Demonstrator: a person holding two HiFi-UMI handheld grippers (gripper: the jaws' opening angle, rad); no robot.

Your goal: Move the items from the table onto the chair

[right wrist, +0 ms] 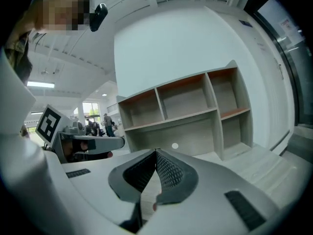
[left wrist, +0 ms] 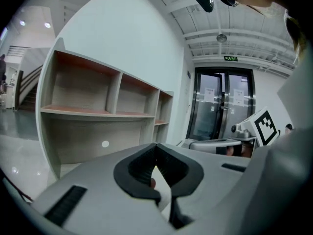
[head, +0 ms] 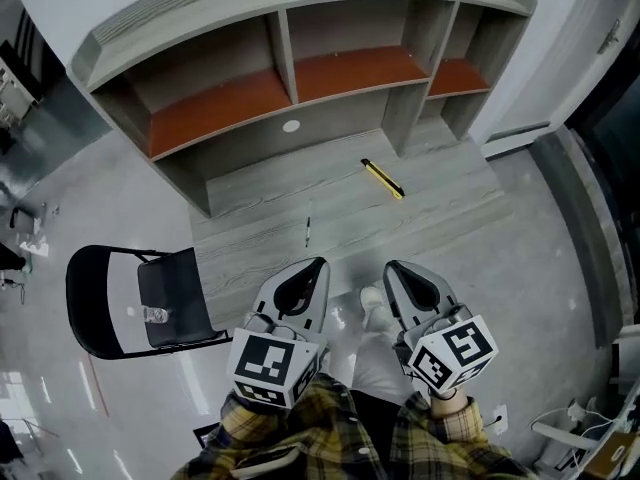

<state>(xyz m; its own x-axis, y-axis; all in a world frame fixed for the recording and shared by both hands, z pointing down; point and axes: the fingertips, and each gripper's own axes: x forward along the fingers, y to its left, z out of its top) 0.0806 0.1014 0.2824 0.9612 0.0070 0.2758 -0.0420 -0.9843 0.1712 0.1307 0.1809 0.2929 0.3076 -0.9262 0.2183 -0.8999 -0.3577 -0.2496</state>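
A: Where are the items?
B: Yellow utility knife (head: pixel 383 178) and pen (head: pixel 308 231) lie mid-frame on the bench (head: pixel 260 258); both are probably light and stiff (pinch mid-body). The left hand-held gripper (head: pixel 318 264) and right hand-held gripper (head: pixel 392 266) are closed, empty.

- Head view: from above the person, steeply down on the table (head: pixel 270 193); shelves (head: pixel 330 73) along its far edge, chair (head: pixel 180 298) off its left end, left tool (head: pixel 316 264) and right tool (head: pixel 392 268) low in frame.
- Left tool view: low and close, facing the shelves; right tool at its right.
- Right tool view: the same way; left tool at its left.
- All three views share the shelves.
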